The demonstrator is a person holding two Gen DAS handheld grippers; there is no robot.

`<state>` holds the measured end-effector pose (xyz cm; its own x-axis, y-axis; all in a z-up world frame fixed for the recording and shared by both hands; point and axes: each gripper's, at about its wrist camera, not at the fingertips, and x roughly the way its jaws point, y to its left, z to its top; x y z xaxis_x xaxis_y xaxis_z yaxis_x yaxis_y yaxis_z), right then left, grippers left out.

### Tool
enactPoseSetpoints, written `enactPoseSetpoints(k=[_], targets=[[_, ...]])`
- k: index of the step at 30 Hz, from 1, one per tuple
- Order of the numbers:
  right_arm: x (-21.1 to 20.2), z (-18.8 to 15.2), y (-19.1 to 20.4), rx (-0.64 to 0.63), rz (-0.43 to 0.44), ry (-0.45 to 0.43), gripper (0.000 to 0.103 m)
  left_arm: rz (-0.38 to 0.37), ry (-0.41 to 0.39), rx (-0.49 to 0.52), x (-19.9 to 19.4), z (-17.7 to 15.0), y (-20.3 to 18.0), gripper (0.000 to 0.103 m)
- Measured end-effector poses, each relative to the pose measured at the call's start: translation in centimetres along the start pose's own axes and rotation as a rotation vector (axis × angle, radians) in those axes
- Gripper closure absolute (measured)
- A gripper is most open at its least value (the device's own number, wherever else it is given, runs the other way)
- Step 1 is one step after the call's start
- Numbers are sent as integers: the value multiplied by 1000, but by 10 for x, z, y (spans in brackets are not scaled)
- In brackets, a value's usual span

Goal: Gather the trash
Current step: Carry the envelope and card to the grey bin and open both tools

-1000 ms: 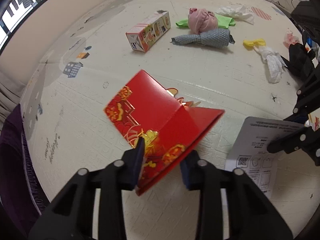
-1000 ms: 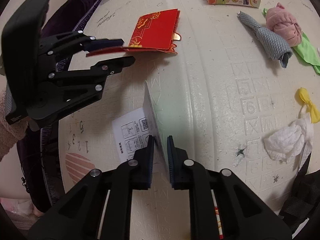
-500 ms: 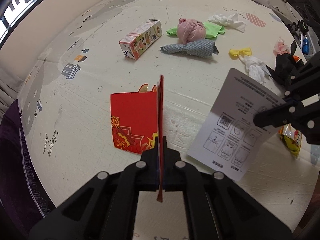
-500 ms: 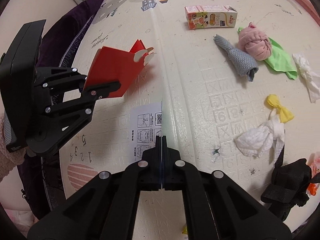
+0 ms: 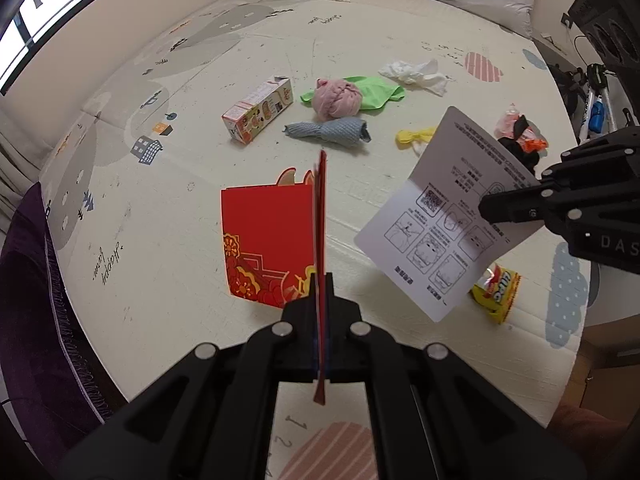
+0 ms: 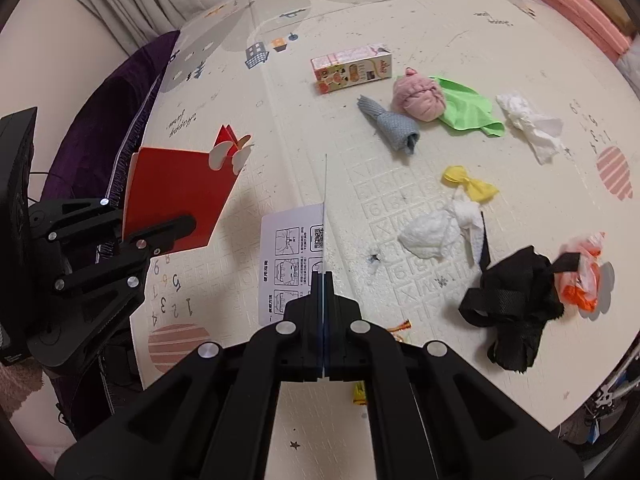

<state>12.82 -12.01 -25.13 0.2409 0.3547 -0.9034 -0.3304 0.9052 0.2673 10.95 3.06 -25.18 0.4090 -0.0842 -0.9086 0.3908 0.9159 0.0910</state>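
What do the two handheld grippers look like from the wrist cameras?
Both the left gripper and the right gripper are matte black plastic, with two fingers on linkage arms joined by silver round pins. The right gripper's body shows pale letters "DAS". No cables or sleeves are clearly visible.

My left-hand camera looks steeply down along my left claw at the play mat from well above it; my right-hand camera tilts down likewise over my right claw; both catch the carton, the pink bundle and each other's claw.
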Motion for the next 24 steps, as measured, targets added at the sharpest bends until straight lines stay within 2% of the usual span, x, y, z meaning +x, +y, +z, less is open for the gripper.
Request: enactPoseSetpoints(k=[7, 14, 18, 24], targets=[[-60, -34, -36, 122, -35, -45, 103, -20, 8, 49, -42, 12, -56, 101], [-136, -91, -94, 257, -103, -90, 103, -72, 9, 144, -78, 32, -138, 101], [-182, -137, -135, 352, -157, -115, 103, -119, -3, 231, -95, 46, -201, 101], [-248, -232, -200, 523, -255, -137, 103, -224, -16, 390, -108, 63, -312, 101]])
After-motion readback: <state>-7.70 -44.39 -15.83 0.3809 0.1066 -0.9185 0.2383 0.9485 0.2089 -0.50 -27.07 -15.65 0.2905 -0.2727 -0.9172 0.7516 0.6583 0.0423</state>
